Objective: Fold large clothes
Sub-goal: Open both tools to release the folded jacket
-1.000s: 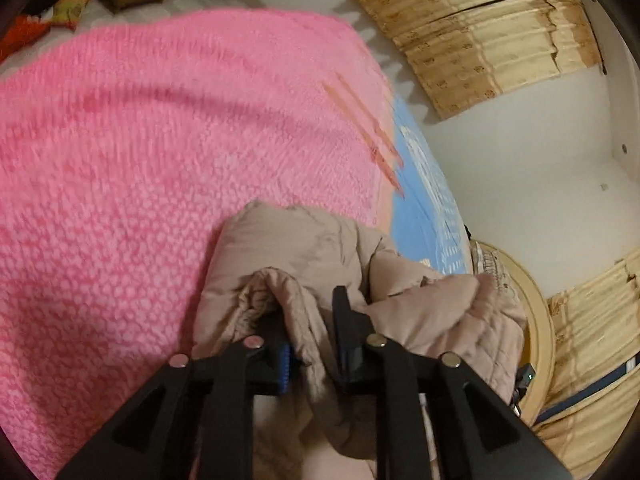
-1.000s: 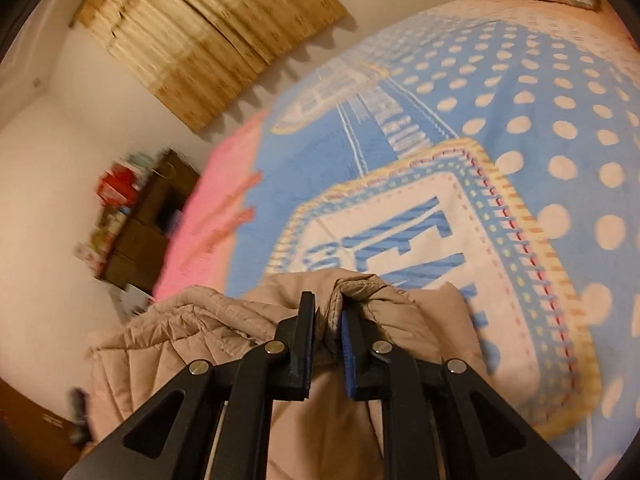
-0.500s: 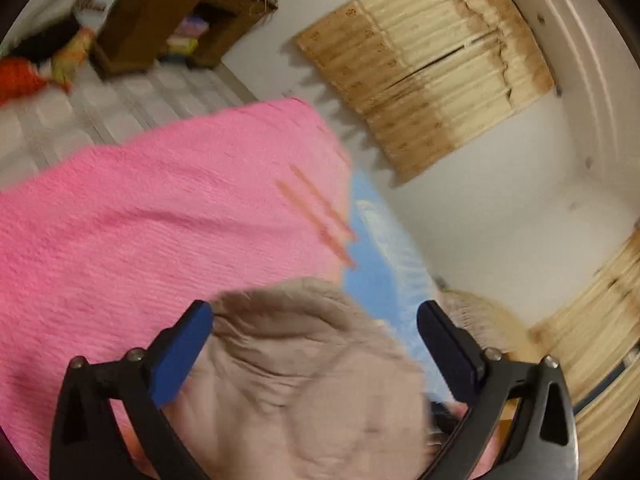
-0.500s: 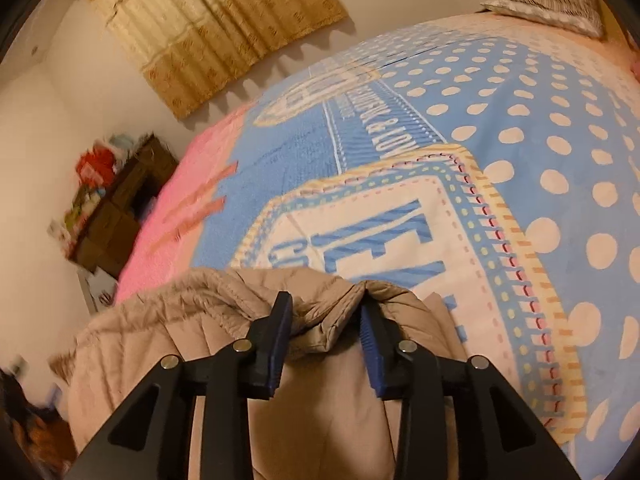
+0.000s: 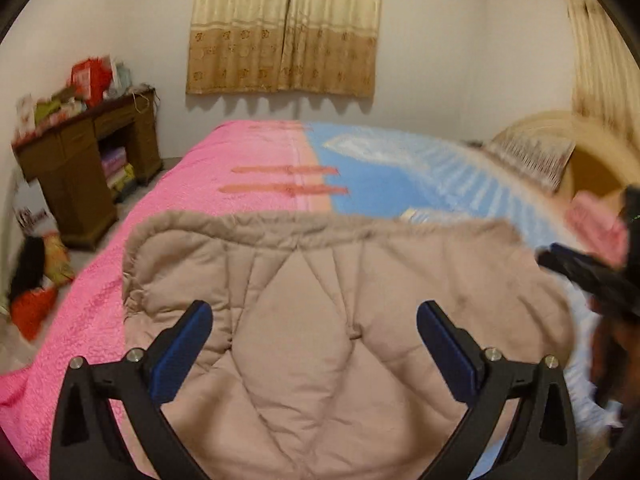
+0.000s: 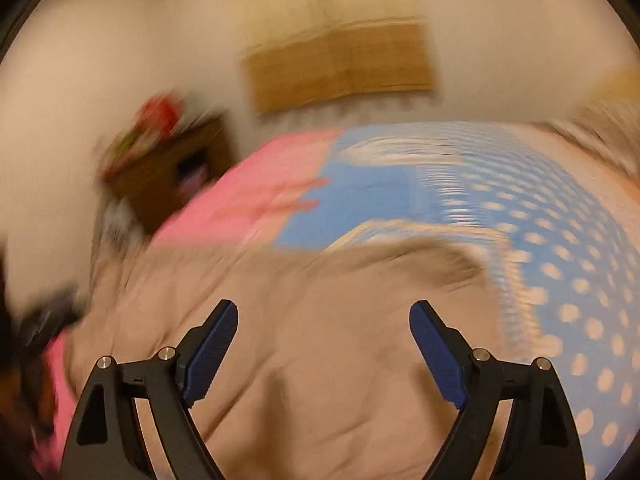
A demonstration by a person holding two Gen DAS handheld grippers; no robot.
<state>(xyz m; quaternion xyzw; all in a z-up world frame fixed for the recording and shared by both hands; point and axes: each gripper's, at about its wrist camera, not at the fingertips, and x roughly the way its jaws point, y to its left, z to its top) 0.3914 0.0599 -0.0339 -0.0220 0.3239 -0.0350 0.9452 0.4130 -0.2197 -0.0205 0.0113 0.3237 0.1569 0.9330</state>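
Note:
A beige quilted jacket lies spread on the bed, across the seam of the pink blanket and the blue dotted blanket. My left gripper is open wide and empty above the jacket's near part. My right gripper is open wide and empty above the same jacket; that view is motion-blurred. The right gripper's dark body shows at the right edge of the left wrist view.
A brown wooden desk with clutter on top stands left of the bed. Bags and bright items lie on the floor beside it. A curtain hangs on the far wall. A pillow lies by the headboard at right.
Both grippers were shut on folds of the jacket; both let go and opened wide. Both lifted and pulled back, and the jacket now lies spread on the bed.

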